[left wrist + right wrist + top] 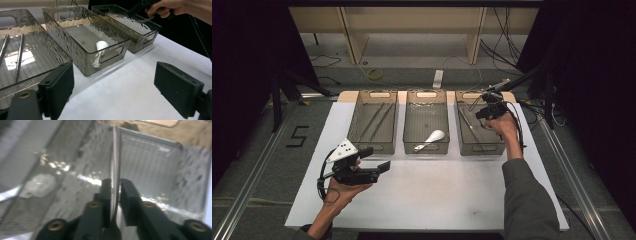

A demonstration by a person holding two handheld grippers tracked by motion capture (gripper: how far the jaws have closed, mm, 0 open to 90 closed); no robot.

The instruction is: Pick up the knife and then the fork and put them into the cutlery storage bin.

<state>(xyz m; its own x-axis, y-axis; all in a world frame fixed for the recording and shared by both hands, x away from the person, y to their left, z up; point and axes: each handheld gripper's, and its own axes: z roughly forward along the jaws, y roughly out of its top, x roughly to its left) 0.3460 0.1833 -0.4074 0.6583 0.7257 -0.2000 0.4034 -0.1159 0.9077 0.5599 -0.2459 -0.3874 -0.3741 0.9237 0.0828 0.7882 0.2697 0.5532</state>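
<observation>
Sitting between the right gripper (115, 188)'s slightly parted black pads, a slim shiny metal utensil (115, 157) is seen mid-frame inside the rippled smoky plastic bin (160, 152); left gripper (113, 91) is held wide open, empty

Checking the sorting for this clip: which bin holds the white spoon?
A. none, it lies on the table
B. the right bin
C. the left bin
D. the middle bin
D: the white spoon lies inside the middle bin, between the left bin with its long metal utensils and the right bin where the right gripper reaches.
</observation>
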